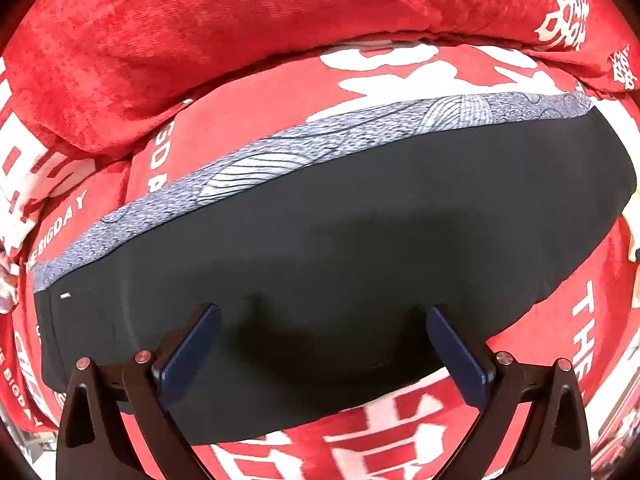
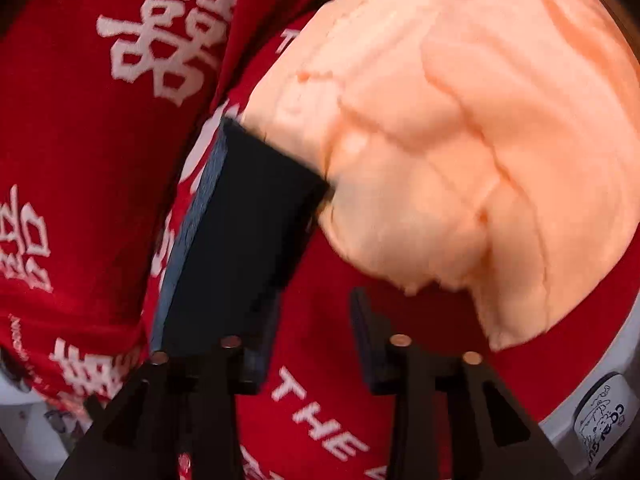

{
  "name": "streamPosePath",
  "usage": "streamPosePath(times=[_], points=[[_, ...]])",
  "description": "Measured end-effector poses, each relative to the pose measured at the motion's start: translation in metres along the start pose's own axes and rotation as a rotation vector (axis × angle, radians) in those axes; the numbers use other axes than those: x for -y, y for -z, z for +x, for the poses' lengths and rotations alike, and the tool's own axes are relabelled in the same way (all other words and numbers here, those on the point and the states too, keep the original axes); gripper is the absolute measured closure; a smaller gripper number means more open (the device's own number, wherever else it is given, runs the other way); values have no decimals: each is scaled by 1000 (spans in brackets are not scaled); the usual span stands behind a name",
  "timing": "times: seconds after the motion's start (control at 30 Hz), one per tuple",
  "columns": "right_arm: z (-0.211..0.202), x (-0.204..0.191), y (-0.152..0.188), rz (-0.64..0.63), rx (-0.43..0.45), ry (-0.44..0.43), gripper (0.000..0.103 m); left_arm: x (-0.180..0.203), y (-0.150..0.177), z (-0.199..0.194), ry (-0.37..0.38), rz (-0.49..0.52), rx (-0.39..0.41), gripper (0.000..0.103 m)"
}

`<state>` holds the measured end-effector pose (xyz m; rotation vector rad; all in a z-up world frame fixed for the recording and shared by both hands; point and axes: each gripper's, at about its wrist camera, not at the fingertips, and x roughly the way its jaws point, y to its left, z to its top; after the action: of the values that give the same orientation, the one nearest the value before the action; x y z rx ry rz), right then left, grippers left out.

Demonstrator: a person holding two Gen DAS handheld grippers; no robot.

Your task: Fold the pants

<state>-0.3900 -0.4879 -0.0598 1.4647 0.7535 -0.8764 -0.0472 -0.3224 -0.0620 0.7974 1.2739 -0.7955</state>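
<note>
Black pants [image 1: 360,232] with a grey patterned strip [image 1: 256,164] along the far edge lie folded flat on a red bedspread [image 1: 248,92]. My left gripper [image 1: 320,312] hovers over their near part, wide open and empty. In the right wrist view a folded black garment [image 2: 244,240] lies on the red spread, partly tucked under peach fleece pants [image 2: 460,152] that lie bunched to the right. My right gripper [image 2: 316,300] is open, its fingers beside the black garment and just below the peach pants, holding nothing.
A red pillow or rolled blanket [image 1: 200,32] with white lettering runs behind the black pants. The white bed edge with a label [image 2: 600,420] shows at the lower right in the right wrist view. The red bedspread [image 2: 80,160] extends left.
</note>
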Motion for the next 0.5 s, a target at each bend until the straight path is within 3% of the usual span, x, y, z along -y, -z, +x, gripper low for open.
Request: streamPosePath(times=[0.23, 0.5], points=[[21, -11, 20, -39, -103, -92, 54, 23, -5, 0, -5, -10, -24, 0], [28, -21, 6, -55, -85, -94, 55, 44, -19, -4, 9, -64, -34, 0]])
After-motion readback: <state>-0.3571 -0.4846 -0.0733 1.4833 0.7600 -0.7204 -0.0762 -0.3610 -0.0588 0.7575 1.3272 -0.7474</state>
